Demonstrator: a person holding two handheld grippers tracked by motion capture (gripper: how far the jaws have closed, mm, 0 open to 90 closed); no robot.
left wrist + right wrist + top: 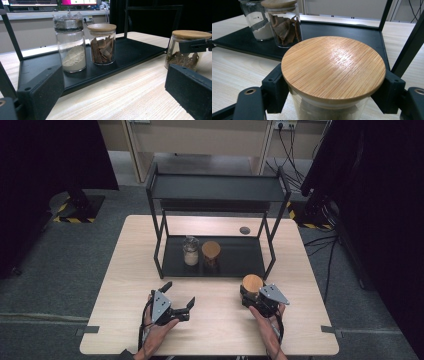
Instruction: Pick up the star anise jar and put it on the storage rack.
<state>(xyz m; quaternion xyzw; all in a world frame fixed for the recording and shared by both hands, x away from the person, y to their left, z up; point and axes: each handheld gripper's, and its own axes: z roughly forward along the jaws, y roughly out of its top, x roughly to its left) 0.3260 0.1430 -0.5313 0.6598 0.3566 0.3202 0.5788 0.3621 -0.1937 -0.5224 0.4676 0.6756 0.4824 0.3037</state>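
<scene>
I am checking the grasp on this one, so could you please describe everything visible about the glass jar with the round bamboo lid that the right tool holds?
The clear glass jar with the round bamboo lid stands upright on the pale wooden table, in front of the black metal rack, off its tray. The flat, striped, slightly glossy lid is closed. Brown, bark-like pieces show through the glass. The right tool is shut on it, one black jaw on each side just below the lid.

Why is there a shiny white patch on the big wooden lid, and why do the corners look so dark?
In the right gripper view, room light glares off the wooden lid held between the fingers. In the high view, the table is lit while black curtains darken the upper corners.
</scene>
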